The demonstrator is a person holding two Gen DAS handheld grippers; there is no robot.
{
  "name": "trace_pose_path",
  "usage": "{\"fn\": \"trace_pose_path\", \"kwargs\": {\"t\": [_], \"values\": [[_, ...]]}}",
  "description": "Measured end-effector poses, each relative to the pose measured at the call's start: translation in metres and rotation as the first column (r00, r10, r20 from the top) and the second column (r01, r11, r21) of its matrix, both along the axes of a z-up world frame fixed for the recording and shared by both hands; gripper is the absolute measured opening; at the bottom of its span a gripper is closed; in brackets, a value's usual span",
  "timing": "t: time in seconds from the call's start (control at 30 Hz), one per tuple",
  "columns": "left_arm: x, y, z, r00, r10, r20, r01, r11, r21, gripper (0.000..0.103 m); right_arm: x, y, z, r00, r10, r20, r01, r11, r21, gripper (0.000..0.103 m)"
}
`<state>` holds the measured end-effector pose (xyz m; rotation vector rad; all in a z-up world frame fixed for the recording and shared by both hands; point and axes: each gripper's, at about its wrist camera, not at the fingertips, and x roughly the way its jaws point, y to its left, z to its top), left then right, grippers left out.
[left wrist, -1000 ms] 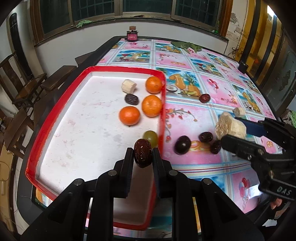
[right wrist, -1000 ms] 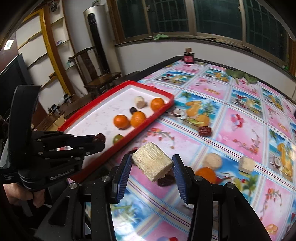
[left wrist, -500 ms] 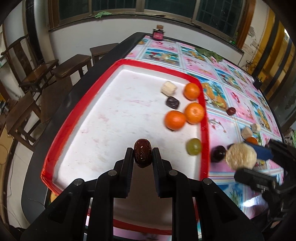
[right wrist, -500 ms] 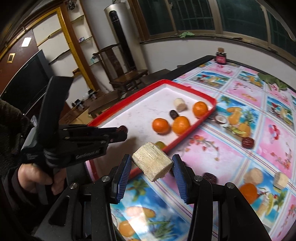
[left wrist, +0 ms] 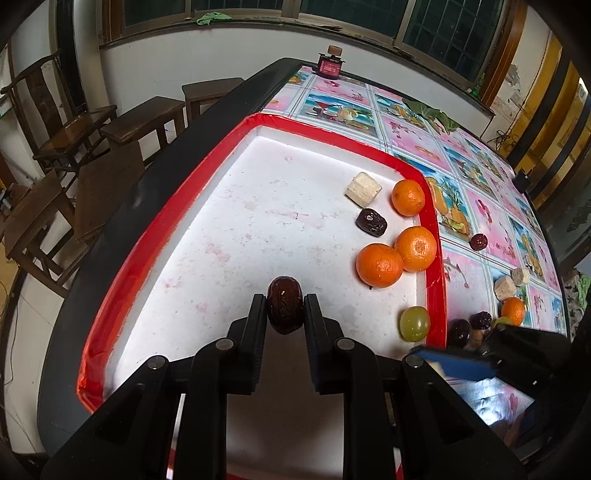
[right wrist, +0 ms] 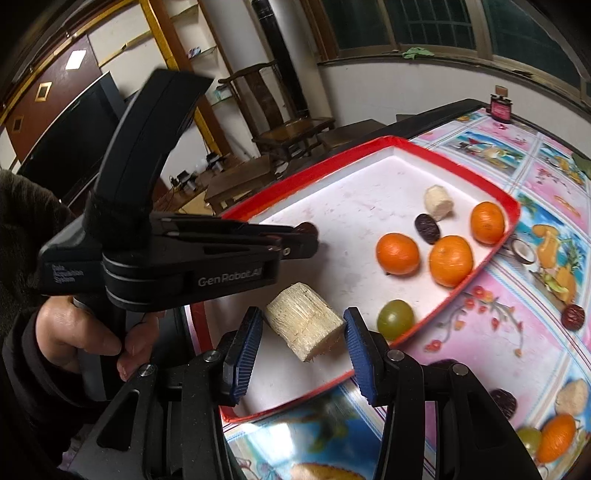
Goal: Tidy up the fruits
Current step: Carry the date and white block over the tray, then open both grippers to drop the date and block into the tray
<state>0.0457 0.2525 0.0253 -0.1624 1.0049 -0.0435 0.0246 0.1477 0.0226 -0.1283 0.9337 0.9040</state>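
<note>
Both grippers now over red-rimmed white tray [left wrist: 155, 236], formerly at its edge. Left gripper [left wrist: 285, 310]: pinching wrinkled dark-brown date [left wrist: 284, 309]. Right gripper [right wrist: 303, 332]: clamping pale fibrous sugarcane chunk [right wrist: 304, 325]. Beyond: green grape [left wrist: 414, 323], three oranges [left wrist: 379, 265], another date, another cane piece.

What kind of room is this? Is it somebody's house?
Probably a home's dining or living room. A big table with a fruit-print cloth stands under windows, wooden chairs sit beside it, and a dark TV screen with shelves fills one wall. A red-rimmed tray of fruit sits on the table.
</note>
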Motion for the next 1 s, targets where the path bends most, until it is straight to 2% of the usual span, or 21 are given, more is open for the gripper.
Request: {"fn": "trace_pose_path", "kwargs": {"t": [0.47, 0.67, 0.87, 0.9, 0.97, 1.0], "values": [[0.009, -0.009, -0.007, 0.999, -0.033, -0.01, 0.033, 0.999, -0.021, 0.018, -0.008, 0.016, -0.018, 0.995, 0.056, 0.086, -0.05, 0.996, -0.07, 0.046], [0.008, -0.009, -0.007, 1.0, -0.025, -0.01, 0.025, 0.999, -0.03, 0.018, -0.01, 0.018, -0.018, 0.993, 0.062, 0.101, -0.053, 0.995, -0.089, 0.047], [0.008, -0.012, -0.008, 1.0, -0.021, -0.013, 0.021, 1.0, -0.015, 0.018, -0.013, 0.014, -0.009, 0.994, 0.056, 0.094, -0.05, 0.996, -0.067, 0.051], [0.007, -0.012, -0.008, 1.0, -0.02, -0.016, 0.02, 1.0, -0.016, 0.019, -0.015, 0.012, -0.007, 0.994, 0.056, 0.096, -0.05, 0.997, -0.063, 0.051], [0.006, -0.012, -0.007, 1.0, -0.013, -0.019, 0.012, 1.0, -0.014, 0.036, -0.018, 0.008, -0.003, 0.993, 0.053, 0.102, -0.047, 0.997, -0.055, 0.054], [0.005, -0.014, -0.005, 1.0, -0.004, -0.014, 0.004, 1.0, -0.002, 0.052, -0.02, 0.007, 0.0, 0.993, 0.05, 0.105, -0.045, 0.998, -0.055, 0.055]]}}
